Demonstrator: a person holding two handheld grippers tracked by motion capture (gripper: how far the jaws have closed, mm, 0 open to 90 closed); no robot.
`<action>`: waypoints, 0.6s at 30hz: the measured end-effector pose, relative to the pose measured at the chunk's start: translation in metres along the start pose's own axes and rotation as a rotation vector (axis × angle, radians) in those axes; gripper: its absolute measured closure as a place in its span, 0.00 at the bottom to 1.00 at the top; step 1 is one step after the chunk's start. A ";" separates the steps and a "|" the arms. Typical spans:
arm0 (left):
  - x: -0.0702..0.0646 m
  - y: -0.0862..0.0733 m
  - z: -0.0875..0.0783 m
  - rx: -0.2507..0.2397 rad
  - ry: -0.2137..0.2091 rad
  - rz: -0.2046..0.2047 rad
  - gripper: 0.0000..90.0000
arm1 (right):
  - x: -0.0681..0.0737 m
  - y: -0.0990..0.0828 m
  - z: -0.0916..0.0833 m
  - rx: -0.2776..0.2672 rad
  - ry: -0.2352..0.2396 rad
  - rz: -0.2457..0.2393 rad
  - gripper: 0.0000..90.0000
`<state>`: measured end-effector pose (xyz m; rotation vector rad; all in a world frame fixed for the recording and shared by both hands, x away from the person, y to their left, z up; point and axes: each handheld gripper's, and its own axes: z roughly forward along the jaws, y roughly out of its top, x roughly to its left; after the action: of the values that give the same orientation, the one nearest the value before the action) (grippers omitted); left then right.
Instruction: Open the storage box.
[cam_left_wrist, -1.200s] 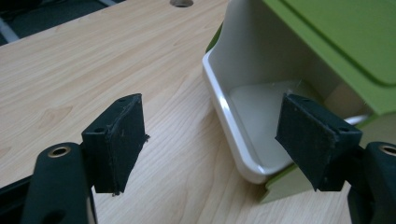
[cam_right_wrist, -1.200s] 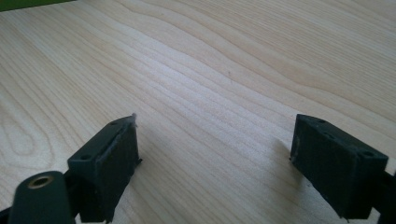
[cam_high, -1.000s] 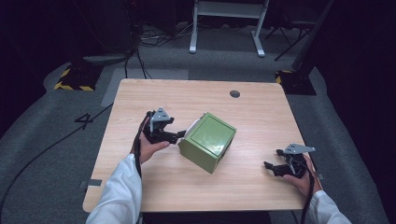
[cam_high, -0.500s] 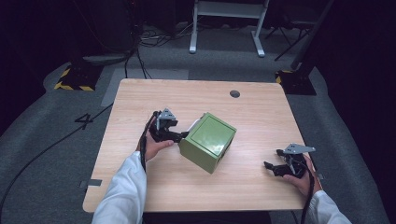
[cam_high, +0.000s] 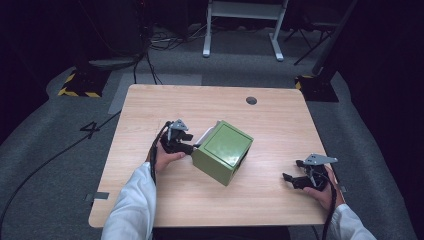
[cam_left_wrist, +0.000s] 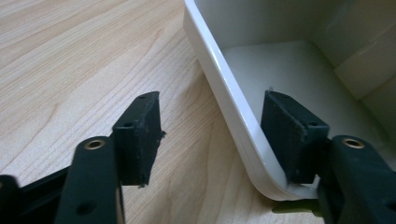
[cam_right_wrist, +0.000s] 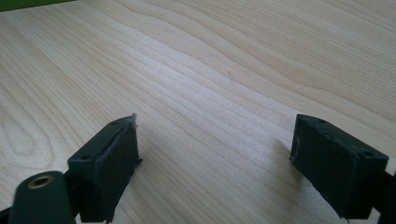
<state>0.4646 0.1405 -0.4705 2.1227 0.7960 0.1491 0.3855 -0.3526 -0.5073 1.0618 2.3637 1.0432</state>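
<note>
- The left gripper (cam_high: 191, 148) is straddling the white rim (cam_left_wrist: 233, 107) of a green box (cam_high: 223, 151) – its jaws have just been closing, one pad (cam_left_wrist: 292, 133) inside, one outside, not yet pressing.
- The box is lying tipped near the wooden table's (cam_high: 165, 102) middle, open side facing that gripper.
- The right gripper (cam_high: 288, 179) is resting wide, holding nothing, well apart near the table's right edge.
</note>
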 end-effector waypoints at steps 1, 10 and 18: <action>0.000 0.000 -0.001 0.002 0.002 -0.003 0.44 | 0.000 0.000 0.000 0.000 0.000 0.000 0.17; 0.003 -0.003 -0.009 -0.004 0.019 0.023 0.58 | 0.000 0.000 0.000 0.000 0.000 0.000 0.17; 0.007 -0.005 -0.014 -0.004 0.043 0.020 0.59 | 0.000 0.000 0.000 0.000 0.000 0.000 0.17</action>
<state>0.4624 0.1568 -0.4667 2.1299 0.7996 0.2077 0.3856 -0.3526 -0.5073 1.0616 2.3638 1.0429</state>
